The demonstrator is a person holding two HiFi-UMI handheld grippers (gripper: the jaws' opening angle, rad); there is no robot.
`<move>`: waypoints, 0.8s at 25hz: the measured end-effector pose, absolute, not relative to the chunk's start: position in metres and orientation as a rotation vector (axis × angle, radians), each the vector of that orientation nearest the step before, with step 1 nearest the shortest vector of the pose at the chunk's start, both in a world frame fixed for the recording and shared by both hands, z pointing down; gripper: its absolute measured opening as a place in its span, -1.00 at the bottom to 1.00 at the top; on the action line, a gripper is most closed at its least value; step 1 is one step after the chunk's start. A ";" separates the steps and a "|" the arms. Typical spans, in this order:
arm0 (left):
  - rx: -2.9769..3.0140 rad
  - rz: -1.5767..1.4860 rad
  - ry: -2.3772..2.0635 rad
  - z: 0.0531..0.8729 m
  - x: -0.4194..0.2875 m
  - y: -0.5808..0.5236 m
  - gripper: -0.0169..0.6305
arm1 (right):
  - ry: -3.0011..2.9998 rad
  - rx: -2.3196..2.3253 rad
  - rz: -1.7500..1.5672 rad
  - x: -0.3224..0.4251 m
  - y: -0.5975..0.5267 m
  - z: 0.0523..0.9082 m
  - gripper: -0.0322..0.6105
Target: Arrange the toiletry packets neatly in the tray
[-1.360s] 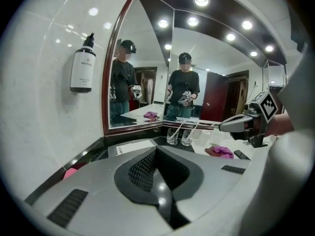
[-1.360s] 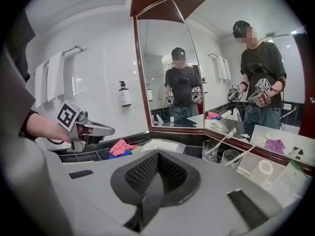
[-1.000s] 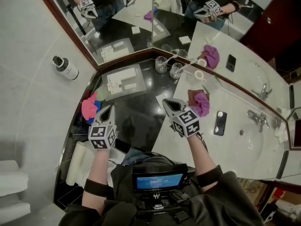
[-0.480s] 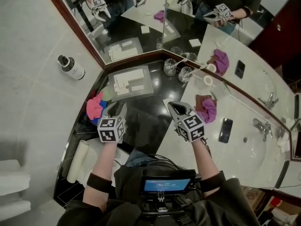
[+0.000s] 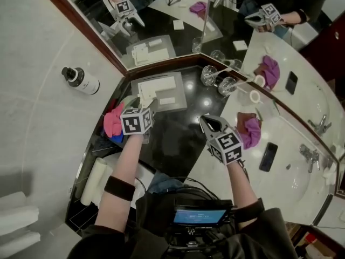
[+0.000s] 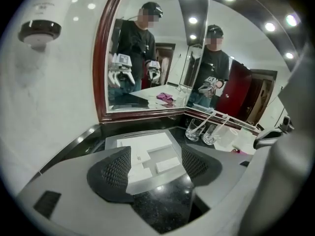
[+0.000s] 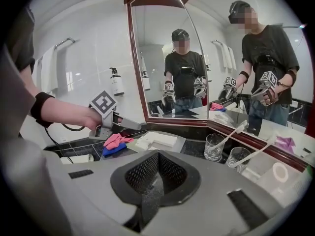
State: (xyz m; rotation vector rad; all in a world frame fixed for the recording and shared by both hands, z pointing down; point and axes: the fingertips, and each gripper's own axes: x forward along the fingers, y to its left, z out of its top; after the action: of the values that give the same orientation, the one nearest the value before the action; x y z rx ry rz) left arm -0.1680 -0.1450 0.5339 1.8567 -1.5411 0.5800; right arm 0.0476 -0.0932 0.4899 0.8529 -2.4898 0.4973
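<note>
Left hand-held gripper [image 5: 149, 103] moved up to grey rectangular tray [image 5: 180, 90]; jaws just opened, nothing between them yet, framing white toiletry packets [image 5: 156, 84]. Pick looks imminent. Right hand-held gripper [image 5: 206, 122] closed, empty.

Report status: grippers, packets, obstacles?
Left gripper just opened, packets ahead between fingers, none gripped. Right gripper shut, empty. White packets lie in tray. Pink cloth left of tray.

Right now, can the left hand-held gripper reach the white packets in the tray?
Probably yes. The left hand-held gripper is at the tray, its jaws have just been opening, and the packets lie ahead between them, not yet pressed. The pink cloth lies aside.
</note>
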 end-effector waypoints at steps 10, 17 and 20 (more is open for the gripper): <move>1.607 0.667 -1.554 0.604 -0.199 -0.200 0.19 | -2.462 0.780 0.553 0.032 -0.122 0.525 -0.89; 1.440 0.707 -1.622 0.638 -0.217 -0.212 0.18 | -2.433 0.801 0.589 0.046 -0.131 0.546 -0.89; 1.403 0.748 -1.654 0.645 -0.221 -0.211 0.18 | -2.421 0.809 0.601 0.053 -0.132 0.553 -0.89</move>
State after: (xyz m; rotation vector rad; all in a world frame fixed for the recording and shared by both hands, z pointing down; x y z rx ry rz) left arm -0.2215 -0.2108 0.6449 1.4034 -1.6539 0.7476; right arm 0.0528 -0.1322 0.5534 0.8094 -2.4213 0.6013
